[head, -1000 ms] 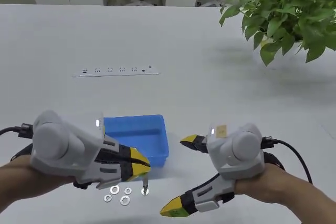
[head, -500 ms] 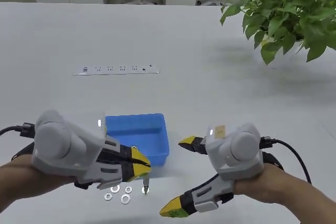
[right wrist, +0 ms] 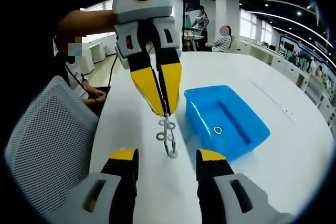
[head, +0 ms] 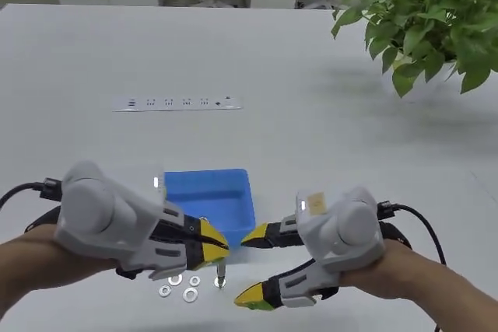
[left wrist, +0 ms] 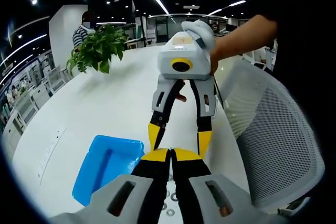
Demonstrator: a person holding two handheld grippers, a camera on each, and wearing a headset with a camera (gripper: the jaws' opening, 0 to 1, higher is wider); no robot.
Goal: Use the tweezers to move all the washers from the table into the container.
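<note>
Blue plastic, the container (head: 204, 174) sits on the white worktop (head: 311, 138) just ahead of both grippers. The right gripper view shows one washer (right wrist: 218, 129) lying on its floor.

The left hand-held gripper (head: 216, 240) has its yellow-tipped jaws pressed together on the tweezers (head: 220, 270). These hang tips-down beside the near corner of the container. In the right gripper view the tweezers (right wrist: 168, 129) reach the worktop at the nearest of several loose washers (right wrist: 160, 137), which lie in a small cluster just beside the container's near wall (right wrist: 236, 148). In the head view the washers (head: 190, 295) lie under and just in front of the left hand-held gripper.

The right hand-held gripper (head: 249, 268) faces the left one from close by, its jaws spread wide with nothing between them. The left gripper view shows it (left wrist: 178, 140) directly opposite, beyond the left hand-held gripper's own closed tips (left wrist: 170, 155).

Farther back on the worktop lie a power strip (head: 177, 103) and a leafy green plant (head: 436, 13).
</note>
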